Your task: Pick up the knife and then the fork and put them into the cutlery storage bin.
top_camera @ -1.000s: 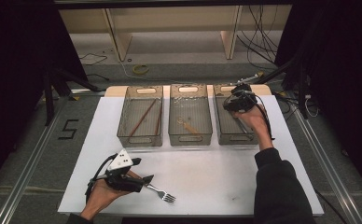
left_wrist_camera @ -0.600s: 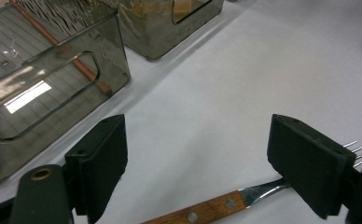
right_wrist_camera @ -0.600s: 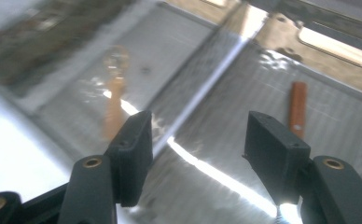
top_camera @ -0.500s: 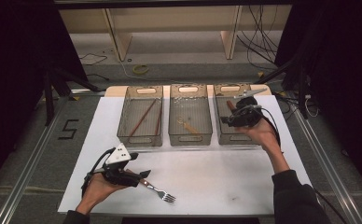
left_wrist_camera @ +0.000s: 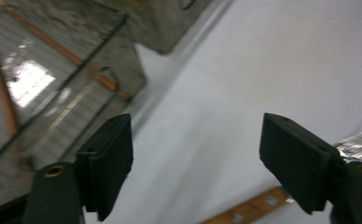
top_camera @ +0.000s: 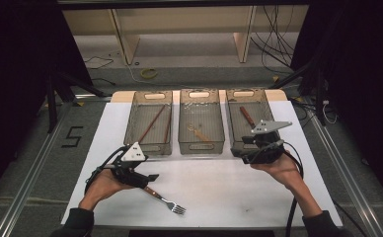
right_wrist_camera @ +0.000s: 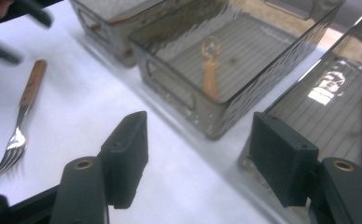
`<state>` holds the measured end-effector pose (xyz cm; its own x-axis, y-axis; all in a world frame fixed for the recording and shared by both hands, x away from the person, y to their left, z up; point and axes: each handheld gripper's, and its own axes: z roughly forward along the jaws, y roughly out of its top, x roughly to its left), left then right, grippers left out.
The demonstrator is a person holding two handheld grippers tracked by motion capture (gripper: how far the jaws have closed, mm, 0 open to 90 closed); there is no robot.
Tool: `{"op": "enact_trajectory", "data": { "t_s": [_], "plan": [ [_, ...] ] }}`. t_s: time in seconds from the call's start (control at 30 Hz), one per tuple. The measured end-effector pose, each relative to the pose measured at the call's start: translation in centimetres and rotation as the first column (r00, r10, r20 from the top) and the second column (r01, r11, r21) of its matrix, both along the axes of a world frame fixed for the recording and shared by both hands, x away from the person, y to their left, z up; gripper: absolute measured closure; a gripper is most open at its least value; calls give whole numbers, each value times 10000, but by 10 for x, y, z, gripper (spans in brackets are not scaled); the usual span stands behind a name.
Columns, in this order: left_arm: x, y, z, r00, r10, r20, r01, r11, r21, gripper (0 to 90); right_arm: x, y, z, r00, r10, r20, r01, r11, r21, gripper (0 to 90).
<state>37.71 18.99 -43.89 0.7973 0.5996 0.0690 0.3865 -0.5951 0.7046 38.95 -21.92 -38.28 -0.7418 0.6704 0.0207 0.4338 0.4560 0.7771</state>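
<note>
Smoked-plastic bins point(top_camera: 201, 128), three in a row; one fork point(top_camera: 166, 201) lies before them.

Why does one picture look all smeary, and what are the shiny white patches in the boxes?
Left gripper view: the bin with chopsticks is smeared by motion blur, with a white glare patch. Right gripper view: sharper; the fork is clear, and glare shines on the right bin's floor. High view: bright table, dark surroundings.

We're looking down from above the table's near edge; both gripper views are sitting close and low, sharing the fork point(top_camera: 166, 201) point(right_wrist_camera: 23, 122) and trays point(top_camera: 201, 129).
</note>
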Motion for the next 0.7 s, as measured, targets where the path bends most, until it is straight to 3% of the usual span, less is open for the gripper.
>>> {"op": "enact_trajectory", "data": {
  "t_s": [0.27, 0.57, 0.7],
  "plan": [
    [2, 4, -15, 9976, 21, -694, 25, 9978, 657, 431, -21, 0, -22, 9994, 251, -234, -256, 9994, -225, 377],
    [0, 10, -14, 9886, -606, -1382, 788, 9883, 1303, 401, -29, -1, -31, 9983, 390, -438, -403, 9988, -276, 378],
    [-2, 9, -14, 9807, -1113, -1604, 1389, 9752, 1724, 382, -30, -2, -32, 9982, 362, -488, -376, 9989, -278, 378]
  ]
}}
